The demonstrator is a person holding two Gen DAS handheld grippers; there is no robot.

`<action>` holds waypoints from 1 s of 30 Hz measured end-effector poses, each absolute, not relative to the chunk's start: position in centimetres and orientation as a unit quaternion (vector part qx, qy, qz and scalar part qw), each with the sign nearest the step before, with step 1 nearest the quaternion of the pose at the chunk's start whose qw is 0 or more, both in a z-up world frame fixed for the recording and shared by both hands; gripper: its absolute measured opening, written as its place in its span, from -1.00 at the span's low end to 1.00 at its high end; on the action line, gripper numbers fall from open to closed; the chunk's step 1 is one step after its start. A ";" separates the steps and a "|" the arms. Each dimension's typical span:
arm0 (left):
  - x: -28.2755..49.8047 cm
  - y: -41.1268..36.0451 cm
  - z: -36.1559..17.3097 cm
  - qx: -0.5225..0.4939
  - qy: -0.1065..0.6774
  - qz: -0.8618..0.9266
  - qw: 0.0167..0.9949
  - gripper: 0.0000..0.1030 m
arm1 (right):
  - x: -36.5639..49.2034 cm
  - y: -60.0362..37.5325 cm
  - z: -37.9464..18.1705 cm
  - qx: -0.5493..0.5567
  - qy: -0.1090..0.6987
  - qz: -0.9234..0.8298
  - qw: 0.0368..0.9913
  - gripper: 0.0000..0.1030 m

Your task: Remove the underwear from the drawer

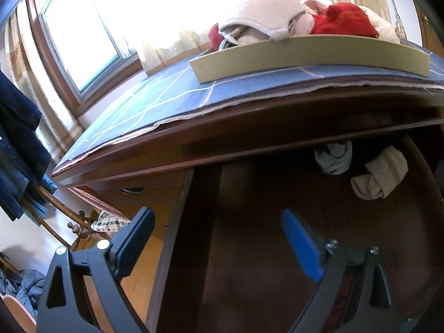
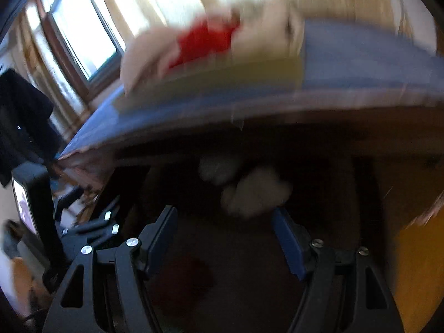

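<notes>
Drawer (image 1: pixel 277 222): pulled open, dark wood; two rolled pieces of underwear at its 1 o'clock corner, grey-white roll (image 1: pixel 334 158) just beside beige roll (image 1: pixel 380 179).
Tray (image 1: pixel 277 58): on the blue-clothed surface (image 1: pixel 138 105), heaped with white and red garments (image 1: pixel 344 19).
Left claw (image 1: pixel 217 238): apart, empty, over the drawer.
Right claw (image 2: pixel 224 233): apart, empty, pale rolls (image 2: pixel 255 191) at 12 o'clock.
Left view only: sharp detail.
Right view only: blurred; left device at 9 o'clock.

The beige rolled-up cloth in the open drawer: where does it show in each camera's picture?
Left wrist: beige roll at right, deep in the drawer.
Right wrist: blurred pale lump at centre, just beyond the open right gripper.
Shared landmark: the tray above.
</notes>
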State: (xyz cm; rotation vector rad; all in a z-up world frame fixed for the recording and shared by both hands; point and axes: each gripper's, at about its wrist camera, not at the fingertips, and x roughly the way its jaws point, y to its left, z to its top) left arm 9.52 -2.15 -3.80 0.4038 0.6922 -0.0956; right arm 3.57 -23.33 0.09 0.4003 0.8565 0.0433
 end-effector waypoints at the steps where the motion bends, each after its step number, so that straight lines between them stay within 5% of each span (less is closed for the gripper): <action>1: 9.5 -2.1 -3.8 0.196 0.337 -0.048 0.920 0.84 | 3.6 -23.3 -0.7 0.209 0.425 0.027 0.880 0.41; 15: 9.2 -3.3 -4.4 0.240 0.341 -0.096 0.904 0.84 | 0.5 -26.0 -0.1 0.152 0.389 -0.124 0.900 0.41; 22: 9.0 -3.5 -4.3 0.241 0.344 -0.123 0.899 0.84 | 2.1 -24.8 -2.2 0.195 0.459 -0.006 0.867 0.41; 30: 7.4 -5.8 -4.8 0.288 0.390 -0.338 0.807 0.84 | 0.9 -26.6 -2.1 0.143 0.465 -0.114 0.866 0.41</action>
